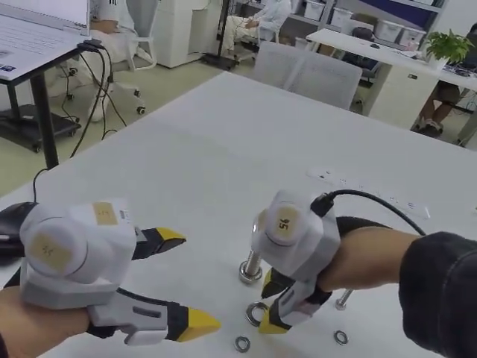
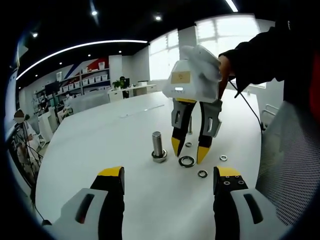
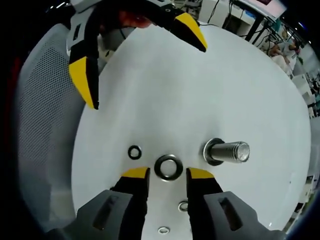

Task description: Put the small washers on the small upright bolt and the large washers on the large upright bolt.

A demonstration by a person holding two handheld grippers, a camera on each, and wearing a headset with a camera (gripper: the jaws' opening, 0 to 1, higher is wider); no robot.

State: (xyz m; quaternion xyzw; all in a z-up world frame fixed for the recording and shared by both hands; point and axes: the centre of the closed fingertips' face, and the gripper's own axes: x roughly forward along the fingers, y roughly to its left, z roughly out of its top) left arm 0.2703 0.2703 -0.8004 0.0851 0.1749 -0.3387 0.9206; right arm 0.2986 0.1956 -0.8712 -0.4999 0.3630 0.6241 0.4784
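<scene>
The large upright bolt [image 1: 250, 268] [image 2: 158, 146] [image 3: 227, 151] stands on the white table [image 1: 223, 149]. A large washer [image 1: 257, 313] [image 2: 186, 161] [image 3: 168, 167] lies flat beside it. My right gripper [image 1: 268, 302] [image 2: 190, 152] [image 3: 168, 175] points down over this washer, open, with one yellow tip on either side of it and not closed on it. The small upright bolt [image 1: 343, 300] stands just right of that gripper. Small washers [image 1: 242, 344] [image 1: 340, 337] [image 2: 202, 174] [image 3: 134, 152] lie around it. My left gripper [image 1: 186, 280] [image 2: 169, 172] [image 3: 145, 65] hovers open to the left, holding nothing.
A power strip [image 1: 365, 190] lies farther back on the table. Grey chairs [image 1: 309, 71] stand at the far edge, and a mesh chair [image 2: 295, 160] sits at the near side. A laptop [image 1: 37, 30] rests on a stand at the left. Seated people are in the background.
</scene>
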